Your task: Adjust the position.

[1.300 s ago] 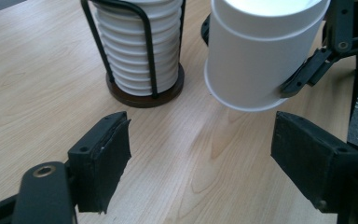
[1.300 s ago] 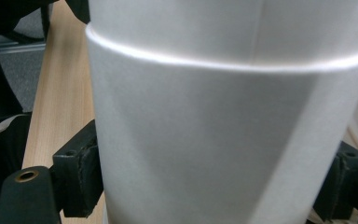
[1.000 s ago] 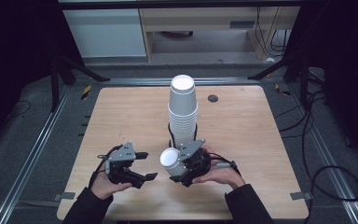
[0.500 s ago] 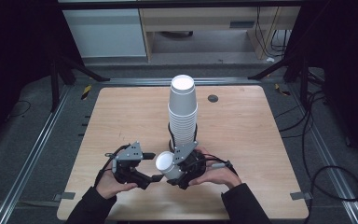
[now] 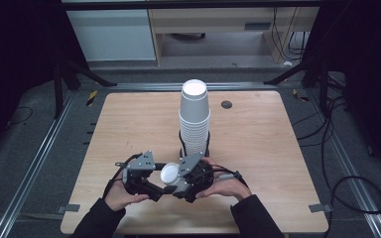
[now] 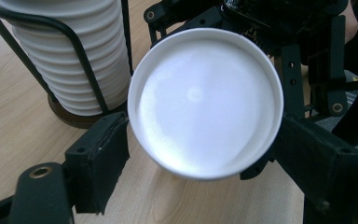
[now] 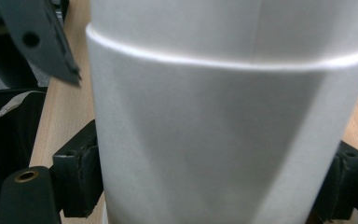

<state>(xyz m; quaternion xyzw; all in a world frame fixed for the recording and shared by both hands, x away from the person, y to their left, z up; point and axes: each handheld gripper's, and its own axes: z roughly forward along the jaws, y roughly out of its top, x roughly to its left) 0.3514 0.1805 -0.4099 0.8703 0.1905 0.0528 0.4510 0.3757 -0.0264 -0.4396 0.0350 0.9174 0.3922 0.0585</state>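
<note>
A tall stack of white paper cups stands in a black wire holder at the table's middle. In front of it my right gripper is shut on a single white cup, which lies sideways with its mouth towards the left gripper. In the right gripper view the cup's wall sits between the jaws of that gripper, and a rim line crosses it. The left gripper's jaws have just been opening. They flank the cup's round, undeformed rim without visibly pressing it.
The stack and its wire holder stand close behind the left gripper. A black grommet hole lies right of the stack. Metal rails run along both table sides, with cables on the floor at the right.
The two grippers have drawn closer together. The cup has shifted left, and its mouth now sits between the left gripper's jaws.
</note>
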